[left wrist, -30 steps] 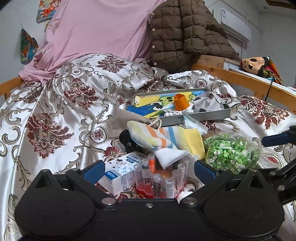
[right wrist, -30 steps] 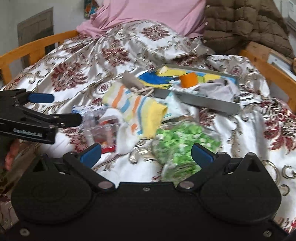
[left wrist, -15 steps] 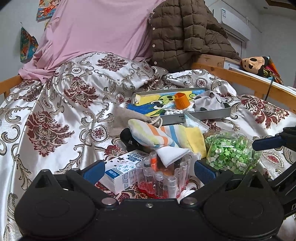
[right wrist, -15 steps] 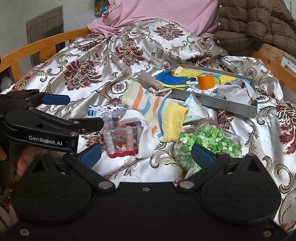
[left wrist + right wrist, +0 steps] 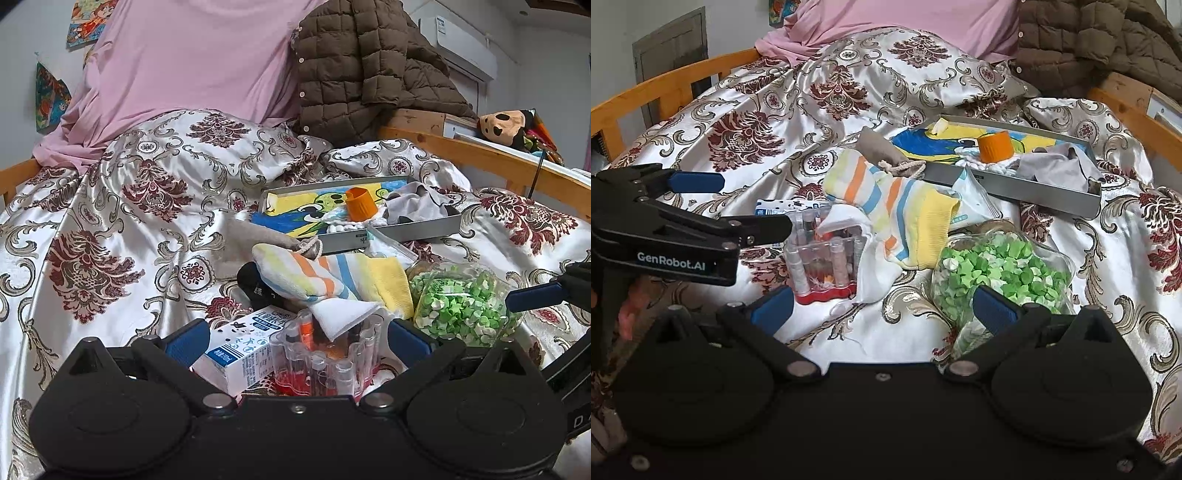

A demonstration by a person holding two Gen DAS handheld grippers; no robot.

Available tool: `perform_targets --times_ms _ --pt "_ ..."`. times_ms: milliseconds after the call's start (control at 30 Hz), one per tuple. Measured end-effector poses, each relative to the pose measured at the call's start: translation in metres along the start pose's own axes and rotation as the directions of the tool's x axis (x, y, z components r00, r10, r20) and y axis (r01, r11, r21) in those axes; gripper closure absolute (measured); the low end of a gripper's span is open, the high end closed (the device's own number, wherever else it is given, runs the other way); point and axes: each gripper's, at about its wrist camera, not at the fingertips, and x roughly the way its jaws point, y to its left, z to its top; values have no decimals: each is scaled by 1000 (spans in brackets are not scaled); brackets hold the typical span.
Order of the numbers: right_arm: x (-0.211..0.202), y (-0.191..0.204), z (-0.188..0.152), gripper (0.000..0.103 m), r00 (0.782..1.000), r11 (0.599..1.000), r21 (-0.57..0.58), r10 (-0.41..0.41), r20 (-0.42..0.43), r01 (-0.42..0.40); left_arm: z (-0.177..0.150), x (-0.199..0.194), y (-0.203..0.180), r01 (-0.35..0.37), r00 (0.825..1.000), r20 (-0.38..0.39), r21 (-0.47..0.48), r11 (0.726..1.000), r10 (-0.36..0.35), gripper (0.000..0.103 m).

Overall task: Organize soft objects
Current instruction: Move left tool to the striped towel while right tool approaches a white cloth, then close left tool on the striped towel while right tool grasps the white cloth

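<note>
A striped sock (image 5: 325, 277) (image 5: 890, 199) in yellow, orange, blue and white lies on the bedspread, its white toe draped over a clear plastic vial box (image 5: 328, 362) (image 5: 823, 254). A grey drawstring pouch (image 5: 269, 240) (image 5: 886, 155) lies beside a metal tray (image 5: 417, 230) (image 5: 1052, 195). The tray holds a grey cloth (image 5: 417, 203) (image 5: 1056, 166) and an orange cup (image 5: 360, 203) (image 5: 995, 147). My left gripper (image 5: 295, 339) is open and empty, close in front of the vial box. My right gripper (image 5: 882, 310) is open and empty, low before the pile.
A bag of green paper stars (image 5: 461, 299) (image 5: 1001, 269), a small milk carton (image 5: 243, 350), a black item (image 5: 255, 280) and a wipes pack (image 5: 971, 206) lie around the sock. Wooden bed rails (image 5: 665, 85) run along both sides. A pink sheet (image 5: 192, 62) and brown jacket (image 5: 369, 62) hang behind.
Both grippers drew back and rose a little, so the pile sits slightly farther from each. Both stayed open and empty. The objects on the bed did not move.
</note>
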Motion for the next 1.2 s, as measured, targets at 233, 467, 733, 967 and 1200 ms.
perform_targets --times_ms 233,467,733,967,1200 --pt "13 -1 3 1 1000 1000 0 -3 6 3 5 9 5 -8 1000 7 1 1000 8 1" --pt "31 -2 10 1 1000 999 -23 -25 18 26 19 27 10 -12 1000 25 74 997 10 1" --pt "55 8 19 2 999 984 -178 0 35 7 39 66 27 87 993 -82 -23 996 -88 1" --pt "75 16 24 30 1000 969 -248 19 -2 -19 55 100 33 107 984 -129 -107 989 -120 2" --pt "93 16 20 49 998 964 -263 21 -54 -34 61 120 33 120 972 -186 -139 983 -145 20"
